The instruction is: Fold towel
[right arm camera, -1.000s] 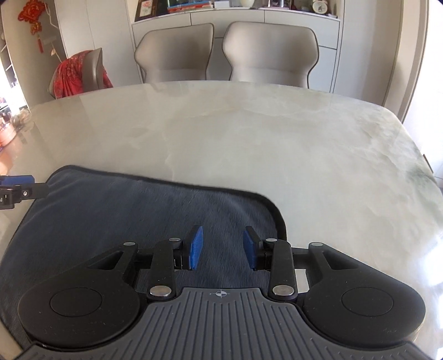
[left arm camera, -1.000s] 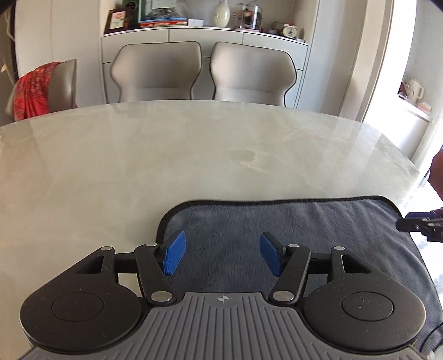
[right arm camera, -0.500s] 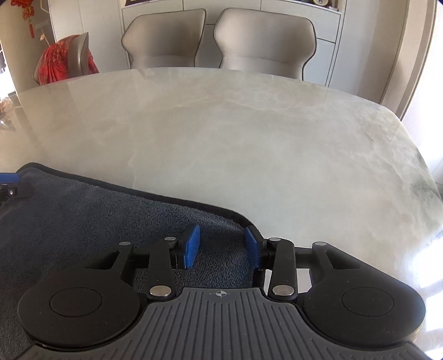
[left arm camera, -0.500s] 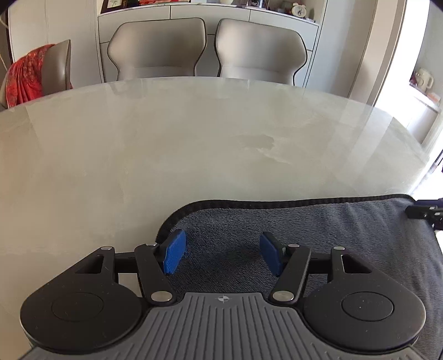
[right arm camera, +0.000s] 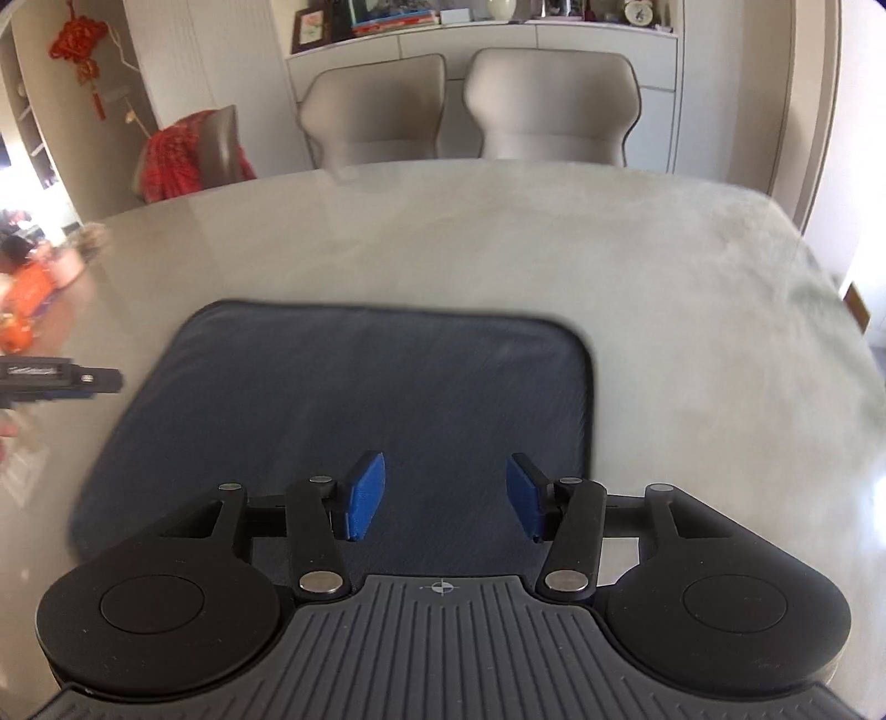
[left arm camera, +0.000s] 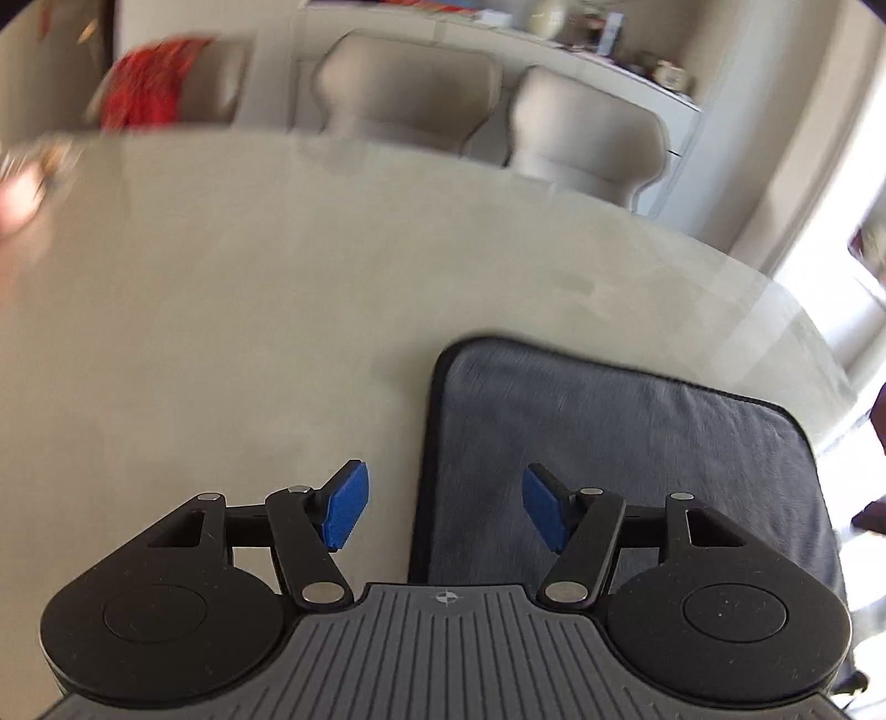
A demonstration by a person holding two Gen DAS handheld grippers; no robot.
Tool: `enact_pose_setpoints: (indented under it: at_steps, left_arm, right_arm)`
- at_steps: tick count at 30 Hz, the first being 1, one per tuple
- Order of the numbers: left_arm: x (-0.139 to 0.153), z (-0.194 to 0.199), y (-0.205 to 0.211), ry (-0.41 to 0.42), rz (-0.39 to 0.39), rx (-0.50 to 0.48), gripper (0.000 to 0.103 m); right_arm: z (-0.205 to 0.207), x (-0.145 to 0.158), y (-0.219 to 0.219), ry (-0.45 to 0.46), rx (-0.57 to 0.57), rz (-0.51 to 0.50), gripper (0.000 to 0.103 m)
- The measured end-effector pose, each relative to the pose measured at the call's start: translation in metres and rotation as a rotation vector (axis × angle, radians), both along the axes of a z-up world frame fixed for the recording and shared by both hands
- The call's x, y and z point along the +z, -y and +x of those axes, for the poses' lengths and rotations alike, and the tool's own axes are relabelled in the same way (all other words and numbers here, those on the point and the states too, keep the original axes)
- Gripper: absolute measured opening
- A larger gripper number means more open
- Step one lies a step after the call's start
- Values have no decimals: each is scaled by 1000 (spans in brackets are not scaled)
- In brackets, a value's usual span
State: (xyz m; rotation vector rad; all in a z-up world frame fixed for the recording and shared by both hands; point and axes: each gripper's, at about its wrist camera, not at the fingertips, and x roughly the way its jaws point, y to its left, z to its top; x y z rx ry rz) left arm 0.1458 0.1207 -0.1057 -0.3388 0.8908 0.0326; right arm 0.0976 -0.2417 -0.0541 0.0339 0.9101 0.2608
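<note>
A dark blue-grey towel (right arm camera: 360, 399) with a black hem lies flat on the pale marble table (right arm camera: 498, 238). My right gripper (right arm camera: 442, 495) is open and empty, above the towel's near right part. In the left wrist view the towel (left arm camera: 620, 443) lies to the right. My left gripper (left arm camera: 440, 512) is open and empty, straddling the towel's left edge from above. The left gripper's tip (right arm camera: 61, 379) shows at the left edge of the right wrist view, beside the towel.
Two grey chairs (right arm camera: 470, 111) stand behind the table's far edge, and a third with a red cloth (right arm camera: 177, 155) at the far left. A white sideboard (right arm camera: 482, 39) with books and ornaments stands behind. The table's right edge (right arm camera: 830, 288) is near.
Both grippers have risen and pulled back from the towel. The left gripper has swung left to the towel's left edge. The right gripper's jaws have opened wider. The view is motion-blurred.
</note>
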Motion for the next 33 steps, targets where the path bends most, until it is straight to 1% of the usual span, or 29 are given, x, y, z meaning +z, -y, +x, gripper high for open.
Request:
enact_pose_setpoints:
  at_steps: [1,3,6,8,9,11,13,17,18,19,20,22,23,25,29,33]
  left_arm:
    - [-4,-11,-4,-18,-36,17,65]
    - [-10,-20,-8,-33,-71,44,65]
    - [-17,-23,-14,-51,-151,84,65]
    - [-21,-20,-17,-56,-191,99,65]
    - [-22,-20,-17,-61,-198,101,65]
    - [-22,-18,-15,-69,-192,96,65]
    - [-21,-16,-10,-77,-163,75,65]
    - [-19,-14,-1,-90,-113,43,63]
    - [-18,-11,1,-96,-108,32,61]
    - [-17,-11,3,-106,-116,20,49]
    - [-17,-10,3,-118,-129,15,41]
    - [-18,-7,2,-143,-160,16,10]
    - [-19,-7,0,-157,-179,21,5]
    - [-20,-6,-1,-174,-209,28,5]
    - [-12,-1,1,-172,-253,25,5]
    - [9,10,23,-138,-295,-45,5]
  right_arm:
    - [-13,0,-4,-9,6,9,50]
    - [-37,0,-17,-27,32,1,51]
    - [-58,0,-33,-46,70,11,51]
    - [-68,1,-43,-53,104,15,51]
    - [-72,2,-47,-52,116,12,51]
    - [-76,5,-54,-43,130,-3,52]
    - [-78,8,-58,-38,132,2,57]
    - [-80,12,-60,-38,126,6,60]
    - [-81,13,-60,-35,126,1,60]
    - [-82,14,-59,-33,124,0,60]
    - [-83,16,-58,-31,123,-1,60]
    - [-83,17,-55,-28,114,-1,60]
    - [-83,17,-54,-27,110,0,60]
    - [-84,17,-49,-27,94,-2,60]
    - [-85,15,-38,-27,62,-1,60]
    - [-86,13,-24,-31,16,4,61]
